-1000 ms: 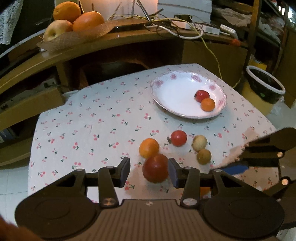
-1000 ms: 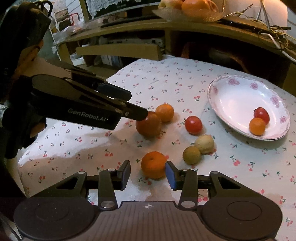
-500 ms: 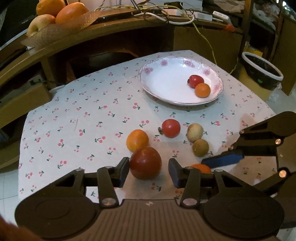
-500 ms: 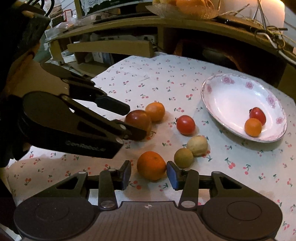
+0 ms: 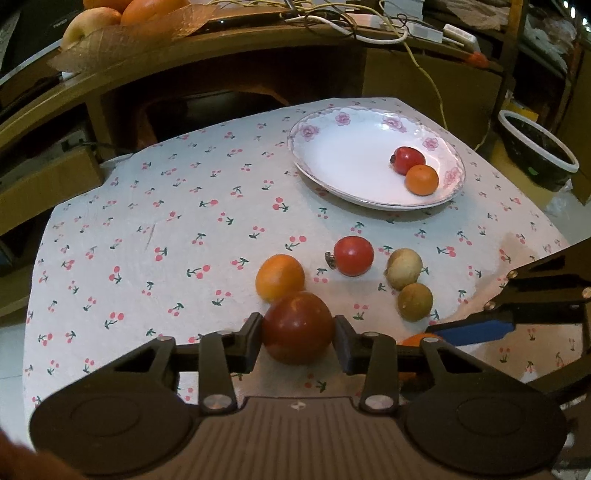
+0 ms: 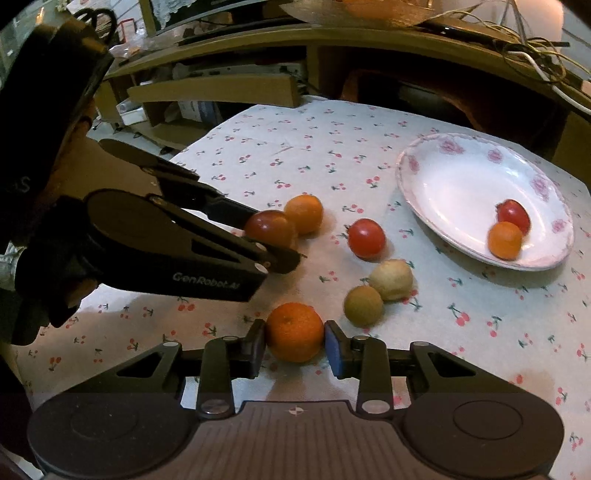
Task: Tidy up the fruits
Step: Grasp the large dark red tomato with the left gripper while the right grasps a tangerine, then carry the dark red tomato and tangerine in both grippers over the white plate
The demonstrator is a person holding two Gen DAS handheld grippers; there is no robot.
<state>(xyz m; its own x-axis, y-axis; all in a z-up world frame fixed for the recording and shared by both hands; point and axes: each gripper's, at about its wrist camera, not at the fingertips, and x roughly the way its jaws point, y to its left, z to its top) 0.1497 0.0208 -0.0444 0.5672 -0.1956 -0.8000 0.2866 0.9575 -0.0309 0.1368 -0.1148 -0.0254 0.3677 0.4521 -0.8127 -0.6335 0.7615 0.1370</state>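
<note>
Black bin [image 5: 537, 147], tangled cables [image 5: 354, 26]

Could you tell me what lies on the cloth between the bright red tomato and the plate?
Nothing: between the red tomato and the plate is only bare cherry-print cloth, as both wrist views show.

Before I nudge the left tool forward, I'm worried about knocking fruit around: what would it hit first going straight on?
The dark red tomato between the closing left tool; pushed on, that would probably bump the orange touching it just beyond.
</note>
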